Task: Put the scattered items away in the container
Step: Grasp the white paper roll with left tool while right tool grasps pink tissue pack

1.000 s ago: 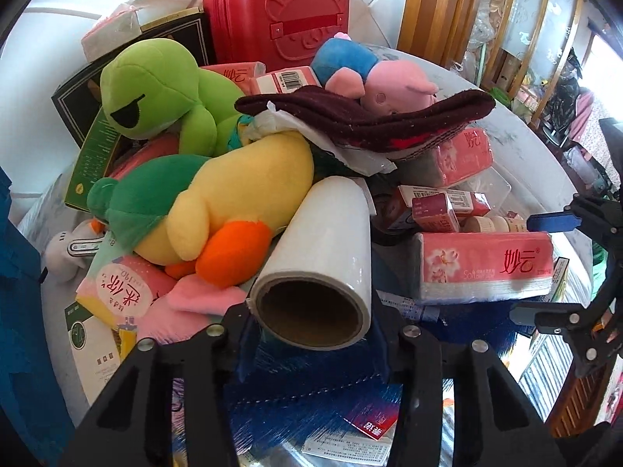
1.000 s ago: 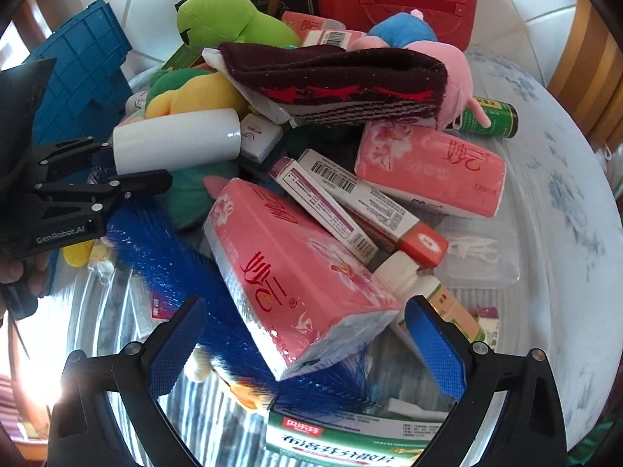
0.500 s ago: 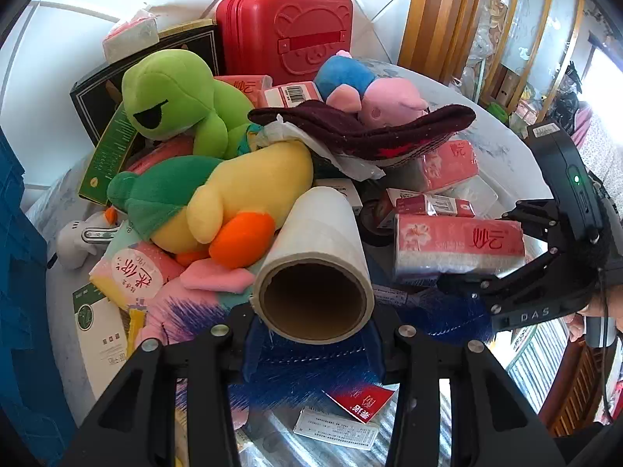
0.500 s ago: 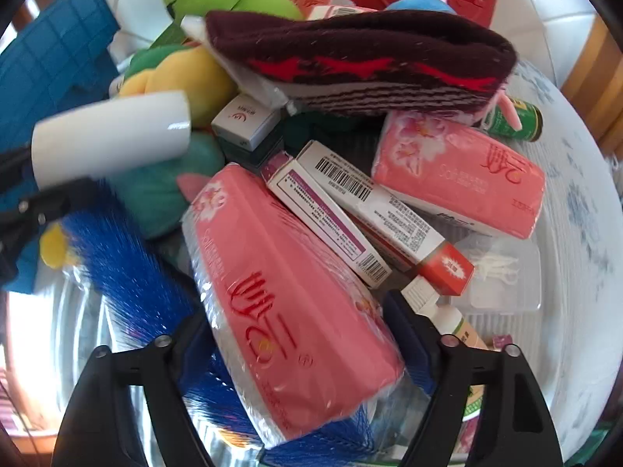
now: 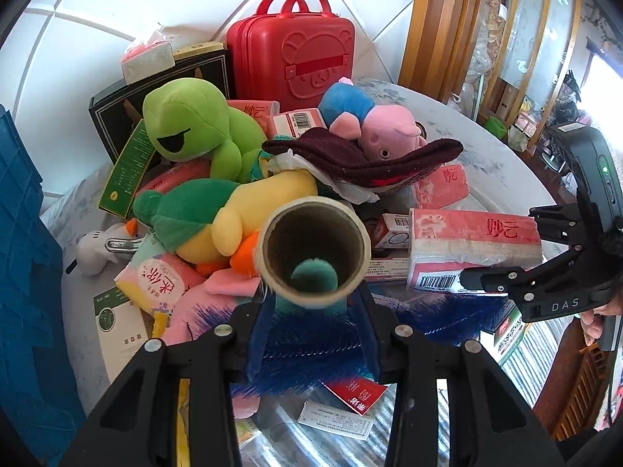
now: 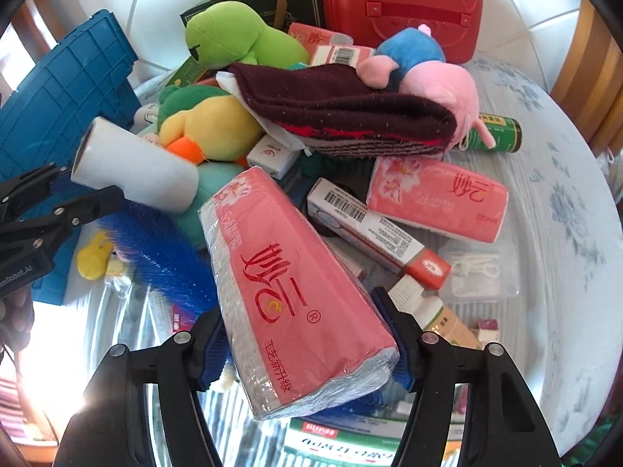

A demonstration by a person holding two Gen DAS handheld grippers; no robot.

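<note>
**Both grippers gripping, pile behind them**

At the far left stood the blue crate [image 6: 66, 93], beside the heap on the table [image 6: 564, 179]. The left gripper [image 5: 311, 311] was clamped narrowly on a white roll [image 5: 313, 253], its jaws having just been closing, the roll's open cardboard end facing the camera and lifted above a blue brush [image 5: 311, 346]. Behind it lay a yellow plush duck [image 5: 253, 210], a green plush frog [image 5: 194, 132] and a dark knitted hat [image 5: 362, 159]. To the right, the right gripper [image 6: 307, 342] had just been closing and pressed on a pink tissue pack [image 6: 288, 272], raised over the clutter. A red case [image 6: 401, 4] stood far back.
</note>
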